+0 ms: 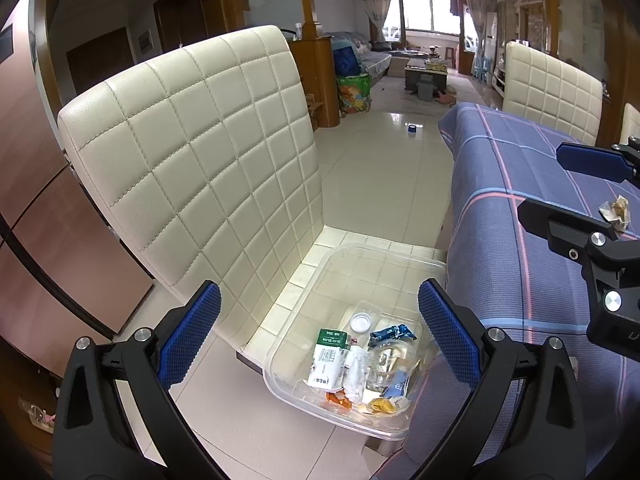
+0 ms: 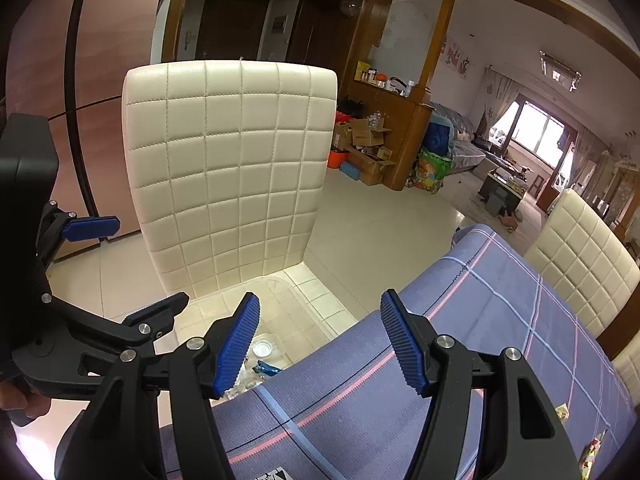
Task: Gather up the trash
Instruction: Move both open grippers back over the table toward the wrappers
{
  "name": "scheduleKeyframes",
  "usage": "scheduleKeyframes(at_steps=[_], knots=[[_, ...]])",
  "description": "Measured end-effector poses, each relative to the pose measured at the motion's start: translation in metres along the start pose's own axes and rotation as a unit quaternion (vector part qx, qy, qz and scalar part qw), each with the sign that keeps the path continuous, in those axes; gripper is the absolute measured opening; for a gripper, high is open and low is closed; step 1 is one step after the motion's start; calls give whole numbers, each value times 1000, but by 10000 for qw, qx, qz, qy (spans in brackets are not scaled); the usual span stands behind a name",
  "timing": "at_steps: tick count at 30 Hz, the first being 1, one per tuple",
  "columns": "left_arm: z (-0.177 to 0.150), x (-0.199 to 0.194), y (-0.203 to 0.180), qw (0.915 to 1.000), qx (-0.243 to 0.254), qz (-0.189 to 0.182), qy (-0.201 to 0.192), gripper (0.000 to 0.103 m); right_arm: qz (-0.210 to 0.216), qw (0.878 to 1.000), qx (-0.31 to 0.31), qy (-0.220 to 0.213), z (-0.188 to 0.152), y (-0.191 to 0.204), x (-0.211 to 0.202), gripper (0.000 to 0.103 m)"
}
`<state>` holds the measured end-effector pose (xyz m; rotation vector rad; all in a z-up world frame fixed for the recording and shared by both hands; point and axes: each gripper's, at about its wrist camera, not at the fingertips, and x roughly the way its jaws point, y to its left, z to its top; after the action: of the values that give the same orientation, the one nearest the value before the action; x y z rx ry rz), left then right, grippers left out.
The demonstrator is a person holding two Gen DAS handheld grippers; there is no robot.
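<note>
A clear plastic bin sits on the seat of a cream quilted chair. It holds trash: a green and white carton, a white cap, a blue wrapper and orange scraps. My left gripper hangs open over the bin with nothing between its pads. My right gripper is open and empty, above the table's edge beside the bin. A crumpled wrapper lies on the table, just behind the right gripper.
The table wears a blue plaid cloth and stands right of the chair. Small scraps lie near its right side. A second cream chair stands behind the table. Cardboard boxes are stacked on the tiled floor beyond.
</note>
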<state>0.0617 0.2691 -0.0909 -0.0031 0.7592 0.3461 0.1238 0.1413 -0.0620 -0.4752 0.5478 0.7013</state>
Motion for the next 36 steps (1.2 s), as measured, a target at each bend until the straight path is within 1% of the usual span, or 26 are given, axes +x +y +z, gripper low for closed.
scheduleKeyframes(at_steps=[8, 14, 21, 24, 27, 29, 34, 36], knots=[[2, -8, -9, 9999, 120, -44, -55, 98, -27, 9999, 114, 9, -4, -5, -8, 61], [4, -18, -20, 9996, 221, -122, -113, 98, -168, 9994, 302, 42, -12, -19, -18, 62], [6, -37, -49, 9981, 481, -337, -204, 99, -353, 9972, 661, 79, -31, -45, -43, 62], [8, -44, -63, 9969, 580, -498, -206, 99, -434, 9959, 794, 74, -40, -55, -56, 62], [10, -54, -79, 9955, 703, -573, -281, 99, -634, 9941, 869, 117, -50, -66, -70, 63], [12, -58, -90, 9945, 772, -631, -320, 99, -778, 9925, 934, 126, -59, -73, -80, 67], [20, -70, -130, 9904, 959, -910, -403, 99, -1181, 9872, 1056, 157, -79, -95, -105, 69], [24, -74, -151, 9879, 1071, -1038, -417, 99, -1381, 9833, 1167, 204, -91, -112, -116, 70]])
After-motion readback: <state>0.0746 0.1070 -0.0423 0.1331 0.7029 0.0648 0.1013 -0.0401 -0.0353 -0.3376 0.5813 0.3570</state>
